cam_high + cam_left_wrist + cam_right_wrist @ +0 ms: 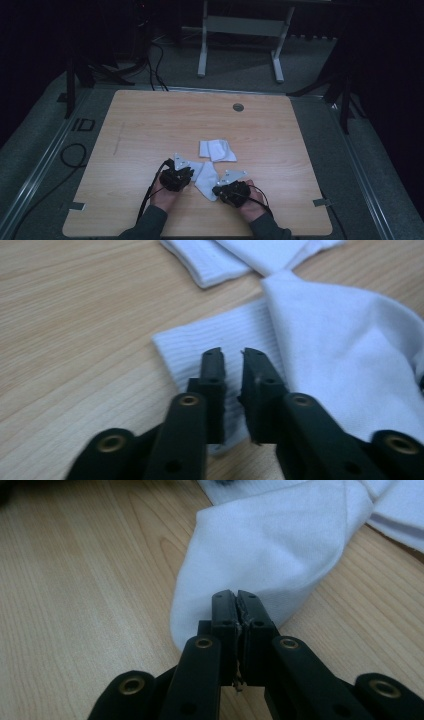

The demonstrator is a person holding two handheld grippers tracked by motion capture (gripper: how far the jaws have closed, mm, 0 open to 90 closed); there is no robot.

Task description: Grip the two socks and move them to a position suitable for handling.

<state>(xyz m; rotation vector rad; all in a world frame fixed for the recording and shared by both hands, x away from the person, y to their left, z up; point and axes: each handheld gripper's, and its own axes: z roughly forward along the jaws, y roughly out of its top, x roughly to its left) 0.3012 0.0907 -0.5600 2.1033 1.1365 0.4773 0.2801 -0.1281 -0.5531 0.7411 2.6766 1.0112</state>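
A white sock (206, 176) lies crumpled on the wooden table (150, 130) between both grippers. My left gripper (192, 169) sits low over the sock's ribbed cuff (200, 347). Its jaws stand a narrow gap apart (232, 357), and flat ribbed fabric shows through that gap. My right gripper (216, 190) is at the sock's other end. In the right gripper view its jaws (236, 600) are pressed together on the rounded edge of the sock (270, 545), which lifts slightly off the wood there.
More white socks (217, 150) lie folded just beyond the held one, seen too as folded socks (220, 260) at the top of the left gripper view. A round grommet (238, 107) sits near the table's far edge. A white frame (240, 30) stands on the floor behind.
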